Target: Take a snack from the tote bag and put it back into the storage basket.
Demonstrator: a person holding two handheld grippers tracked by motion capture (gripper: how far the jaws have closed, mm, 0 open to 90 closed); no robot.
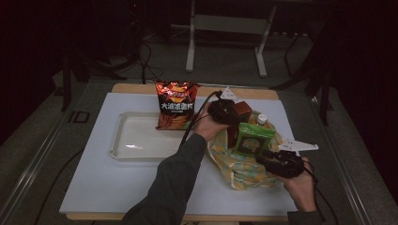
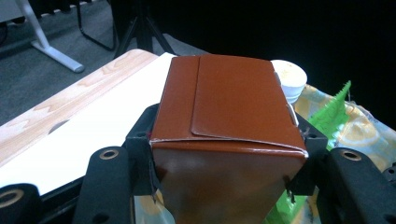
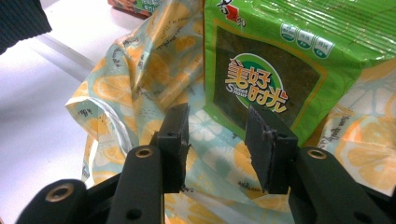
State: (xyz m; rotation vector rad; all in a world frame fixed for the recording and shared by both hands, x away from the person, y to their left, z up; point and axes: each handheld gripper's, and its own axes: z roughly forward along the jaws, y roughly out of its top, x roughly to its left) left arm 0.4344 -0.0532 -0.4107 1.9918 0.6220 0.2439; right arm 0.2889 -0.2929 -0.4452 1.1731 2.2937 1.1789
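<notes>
Brown carton (image 2: 229, 140), glossy and boxy, sits clamped in your left tongs (image 2: 224, 168), base hidden; your right tongs (image 3: 217, 140) gape over the crinkled lemon-print bag (image 3: 140, 79).

Box (image 1: 241, 114) behind packet (image 1: 252, 138), on bag (image 1: 244, 171)

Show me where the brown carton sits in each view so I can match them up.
High view: brown carton right of centre, at the left gripper.
Left gripper view: brown carton centre, between the jaws.
Right gripper view: cannot tell.
Shared landmark: green snack packet.
</notes>
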